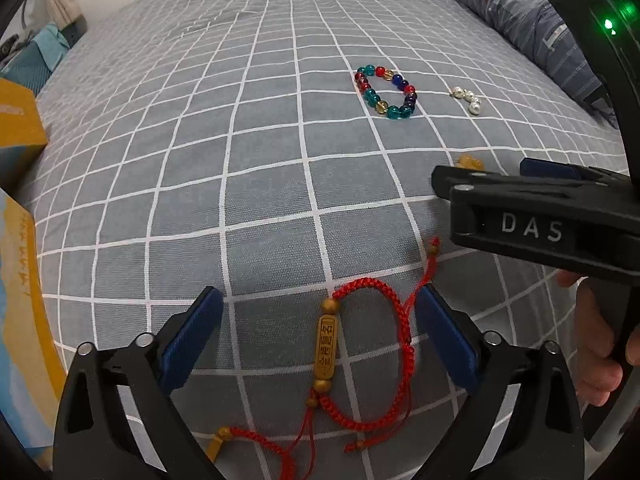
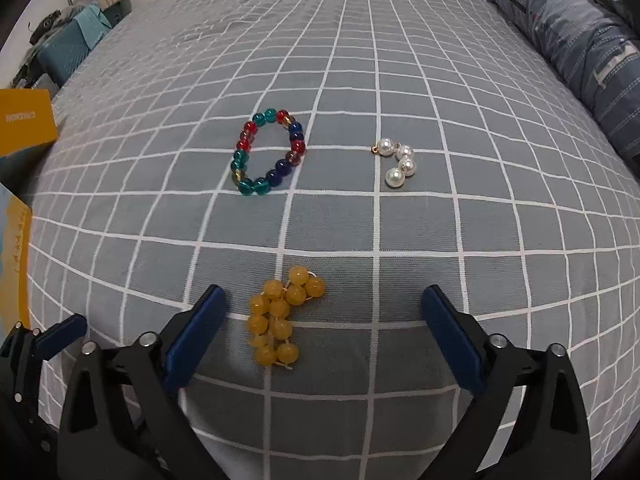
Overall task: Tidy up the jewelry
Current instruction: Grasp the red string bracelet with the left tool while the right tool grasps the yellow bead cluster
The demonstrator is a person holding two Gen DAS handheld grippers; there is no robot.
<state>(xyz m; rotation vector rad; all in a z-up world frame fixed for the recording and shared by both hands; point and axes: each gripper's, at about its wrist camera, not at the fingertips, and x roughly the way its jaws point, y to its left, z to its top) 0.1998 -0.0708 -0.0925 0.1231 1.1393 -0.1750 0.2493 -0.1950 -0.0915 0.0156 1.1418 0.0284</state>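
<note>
A red braided cord bracelet (image 1: 372, 344) with a gold tube charm lies on the grey checked bedsheet between the open fingers of my left gripper (image 1: 320, 336). My right gripper (image 2: 324, 336) is open around a bunched yellow bead bracelet (image 2: 280, 314) that lies on the sheet. The right gripper also shows in the left wrist view (image 1: 520, 208), seen from the side, with the yellow beads (image 1: 470, 160) peeking behind it. Farther off lie a multicoloured glass bead bracelet (image 2: 268, 152) (image 1: 386, 92) and a short pearl string (image 2: 398, 162) (image 1: 468, 100).
A yellow and blue box (image 1: 20, 128) (image 2: 24, 124) stands at the left edge of the bed, with a second yellow box (image 1: 24, 320) nearer. A blue patterned pillow or quilt (image 2: 580, 40) (image 1: 520, 12) lies at the back right.
</note>
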